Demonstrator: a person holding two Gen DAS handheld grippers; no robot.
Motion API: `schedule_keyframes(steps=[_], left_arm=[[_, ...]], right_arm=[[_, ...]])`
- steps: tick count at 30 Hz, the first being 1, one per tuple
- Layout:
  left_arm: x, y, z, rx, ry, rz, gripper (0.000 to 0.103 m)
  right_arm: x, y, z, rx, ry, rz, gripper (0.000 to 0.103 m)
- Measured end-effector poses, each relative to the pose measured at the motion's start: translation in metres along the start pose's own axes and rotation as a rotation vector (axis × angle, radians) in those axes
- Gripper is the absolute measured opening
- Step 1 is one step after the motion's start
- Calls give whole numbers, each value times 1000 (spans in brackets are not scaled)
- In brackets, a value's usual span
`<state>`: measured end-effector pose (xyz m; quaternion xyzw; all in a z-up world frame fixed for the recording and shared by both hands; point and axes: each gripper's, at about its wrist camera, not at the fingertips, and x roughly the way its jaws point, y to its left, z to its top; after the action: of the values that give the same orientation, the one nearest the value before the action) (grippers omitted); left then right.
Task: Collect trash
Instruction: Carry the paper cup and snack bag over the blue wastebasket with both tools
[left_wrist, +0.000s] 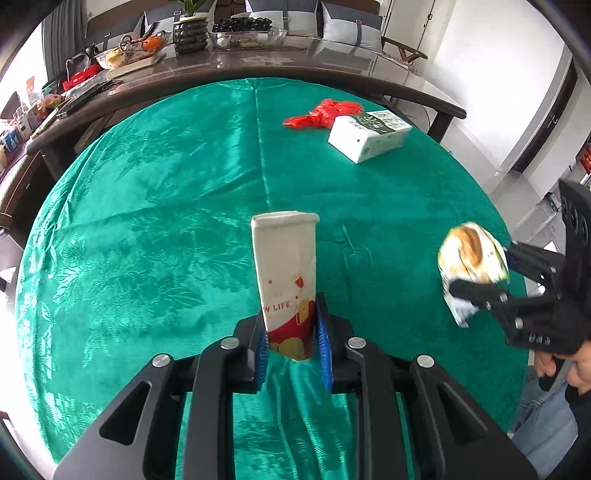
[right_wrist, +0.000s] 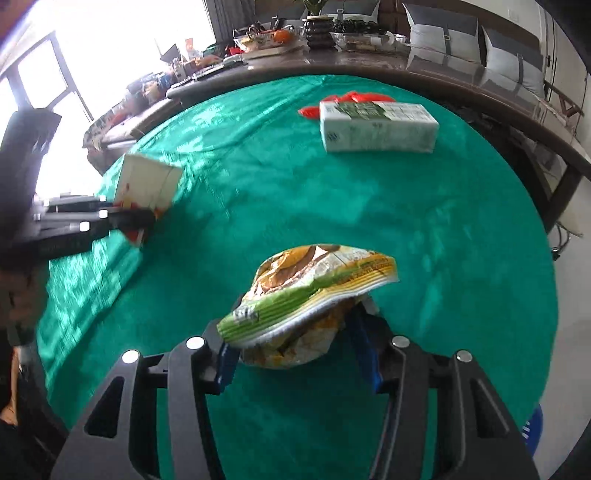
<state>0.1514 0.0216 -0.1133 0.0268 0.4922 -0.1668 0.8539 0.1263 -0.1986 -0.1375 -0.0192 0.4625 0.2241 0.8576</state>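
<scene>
Left-hand view first: my left gripper is clenched on the base of a paper cup, its blue pads pressed against both sides; the cup stands upright above the green tablecloth, and the letters "W LIFE" are legible on its wall. Only this view shows that print, and only this view shows my right gripper from outside, at the right edge, its black fingers clamped on a crumpled snack bag.

Right-hand view: my right gripper grasps the snack bag between blue pads; the bag's green and yellow seam edge projects forward over the tablecloth, a detail blurred in the other view. My left gripper appears at the left edge, holding the paper cup, which looks tilted here and is smeared by motion.

Both views show a white and green carton lying on its side at the far part of the cloth, with a red plastic bag just behind it, touching or nearly so. The left view shows most of that bag; in the right view the carton hides most of it. A dark table with bowls runs behind the cloth.
</scene>
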Motion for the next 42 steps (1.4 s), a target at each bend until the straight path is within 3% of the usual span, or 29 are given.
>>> schedule_keyframes(steps=[1, 4, 6, 8, 14, 18, 21, 22, 28, 29, 31, 33, 42], left_arm=[[1, -3, -1, 2, -4, 3, 27], [3, -9, -4, 16, 2, -7, 55], [-4, -10, -9, 20, -9, -11, 81], [-15, -8, -16, 31, -38, -18, 89], [-24, 9, -30, 36, -38, -55, 91], [-22, 17, -24, -4, -68, -110, 91], [-14, 22, -15, -44, -76, -131, 91], [-10, 22, -12, -50, -69, -139, 90], [15, 2, 1, 8, -9, -151, 60], [18, -1, 2, 6, -2, -153, 51], [20, -2, 2, 3, -1, -134, 37], [18, -1, 2, -12, -4, -159, 9], [-14, -30, 6, 29, -69, -194, 7]], right_arm=[[-4, -4, -6, 14, -10, 1, 56], [-16, -14, -14, 72, -32, -23, 67], [-25, -18, -18, 97, -51, -37, 71], [-32, -19, -23, 120, -56, -62, 73], [-53, -16, -36, 228, -88, -74, 75], [-56, -17, -31, 321, -109, -27, 75], [-51, -18, -22, 342, -105, -42, 75], [-49, -17, -19, 341, -100, -39, 75], [-32, -13, -8, 344, -59, -28, 71], [-31, -14, -8, 350, -63, -28, 66], [-27, -17, -5, 344, -48, -22, 37], [-30, -15, -6, 325, -45, -18, 26], [-75, -28, -20, 333, -118, 16, 21]])
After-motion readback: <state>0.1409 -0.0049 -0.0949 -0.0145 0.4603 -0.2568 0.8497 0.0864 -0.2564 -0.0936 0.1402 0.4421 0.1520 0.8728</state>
